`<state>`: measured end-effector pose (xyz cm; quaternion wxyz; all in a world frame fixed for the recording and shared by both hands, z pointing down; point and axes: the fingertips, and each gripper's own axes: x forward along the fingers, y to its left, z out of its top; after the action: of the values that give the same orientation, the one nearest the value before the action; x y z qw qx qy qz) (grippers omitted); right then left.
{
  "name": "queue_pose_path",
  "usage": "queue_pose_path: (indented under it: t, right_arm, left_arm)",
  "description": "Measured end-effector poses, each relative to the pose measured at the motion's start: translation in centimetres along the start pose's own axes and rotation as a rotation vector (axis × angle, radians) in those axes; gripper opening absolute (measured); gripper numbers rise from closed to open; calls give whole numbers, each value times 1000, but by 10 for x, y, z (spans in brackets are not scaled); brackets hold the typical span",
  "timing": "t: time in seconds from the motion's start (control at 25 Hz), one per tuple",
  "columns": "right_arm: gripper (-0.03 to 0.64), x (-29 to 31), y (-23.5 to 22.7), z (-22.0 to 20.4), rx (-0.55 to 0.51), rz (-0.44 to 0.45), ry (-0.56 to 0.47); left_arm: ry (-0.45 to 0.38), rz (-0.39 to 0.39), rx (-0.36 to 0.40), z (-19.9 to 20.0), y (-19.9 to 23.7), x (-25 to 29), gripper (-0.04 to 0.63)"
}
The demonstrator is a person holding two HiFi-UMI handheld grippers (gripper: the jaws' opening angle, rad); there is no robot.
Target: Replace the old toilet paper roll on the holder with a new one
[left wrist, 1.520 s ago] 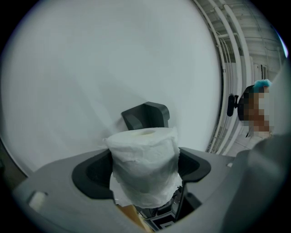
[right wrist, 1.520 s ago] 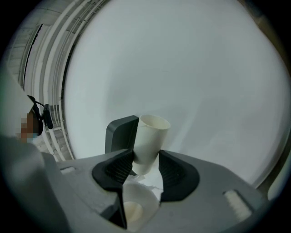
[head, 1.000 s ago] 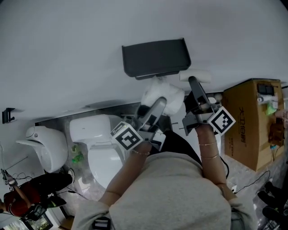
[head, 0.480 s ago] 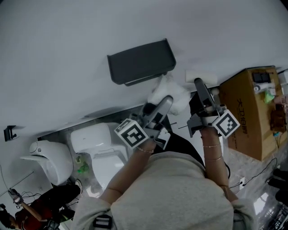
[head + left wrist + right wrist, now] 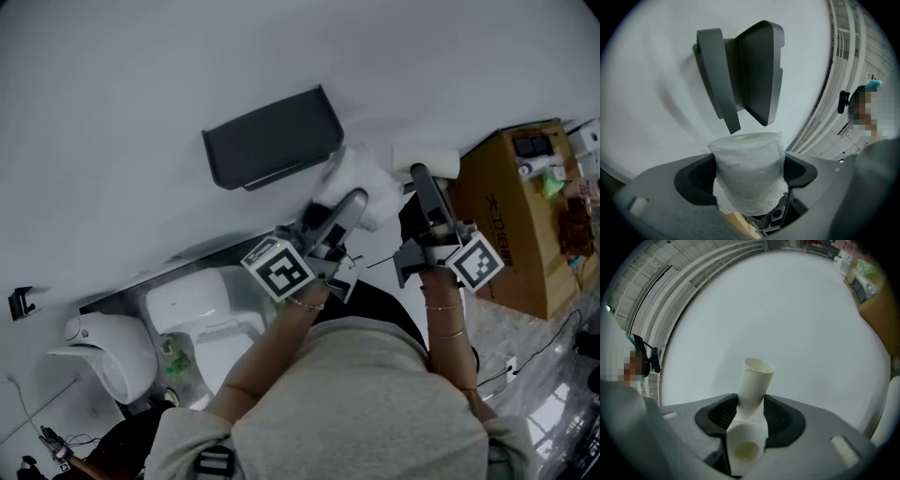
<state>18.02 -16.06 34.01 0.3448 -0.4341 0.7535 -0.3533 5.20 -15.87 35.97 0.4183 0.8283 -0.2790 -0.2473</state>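
Your left gripper [image 5: 343, 211] has its jaws closed on the new toilet paper roll [image 5: 747, 171]. The roll stands upright between the pads, just below and in front of the dark holder [image 5: 740, 75] on the wall. Your right gripper [image 5: 420, 178] has its jaws pressed on a white tube [image 5: 757, 378], probably the core of the old roll. A short white cylinder [image 5: 746, 446] sits under the tube, and I cannot tell if it is the holder's spindle. The holder looks empty, with its cover tilted away from the back plate. To do this step well, bring the roll up slowly and turn its hole in line with the mount. Squeeze it only lightly so it is not crushed, and hold the tube aside, away from the holder.
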Motion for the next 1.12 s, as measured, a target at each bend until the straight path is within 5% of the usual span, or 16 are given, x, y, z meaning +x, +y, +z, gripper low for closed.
queue_pose_path:
  t: [0.44,1.12]
  right_arm:
    - [181,-6,-3,13,-15,-18,-44]
    - [181,9,3,-1,-15,-4,-31]
  left_arm:
    - [26,-26,-2,0,7,20,423]
    - [-42,-8,-23,22,23,11,423]
